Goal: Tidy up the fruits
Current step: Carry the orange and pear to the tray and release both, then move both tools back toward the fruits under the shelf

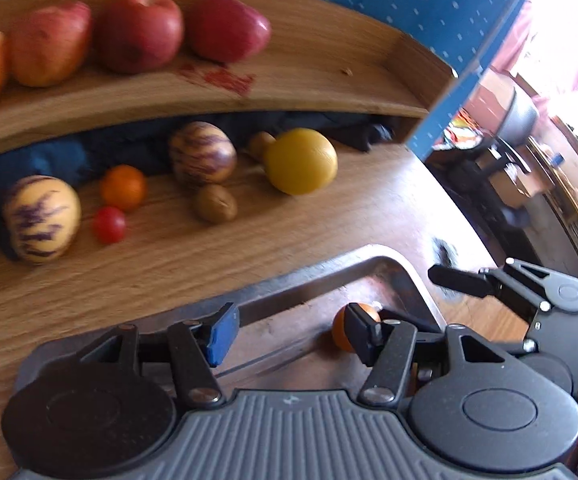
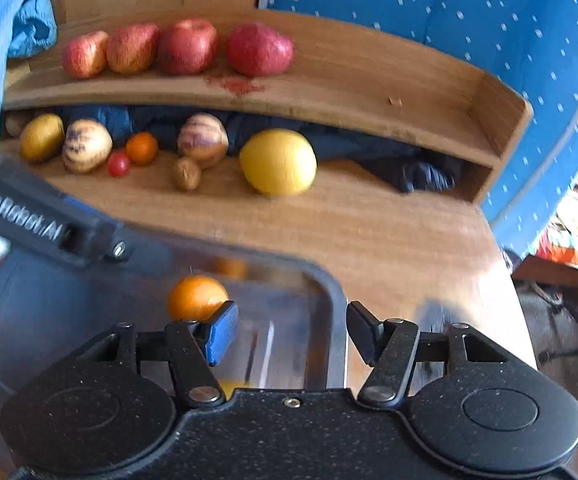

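Inside the metal tray (image 2: 335,320), near its far right corner, lies an orange (image 2: 197,296); the tray sits on a wooden table (image 2: 389,240), its right rim close to the table's right edge. Both grippers hover over it: the left gripper (image 1: 293,334) has its jaws apart with nothing between them, the orange just behind its right finger; the right gripper (image 2: 293,332) is likewise spread and empty, straddling the tray's right rim, the orange just beyond its blue pad (image 2: 223,332). "GenRobot.AI" reads in white on the left gripper's body as seen from the right wrist. Beyond the tray a stretch of bare table lies free; then, under a shelf (image 2: 349,92), loose fruit: a yellow citrus (image 2: 279,162), two striped melons (image 2: 203,138), a tomato (image 2: 119,164), a small orange (image 2: 141,148). On the shelf four apples (image 2: 187,46) stand in a row, its right half open.
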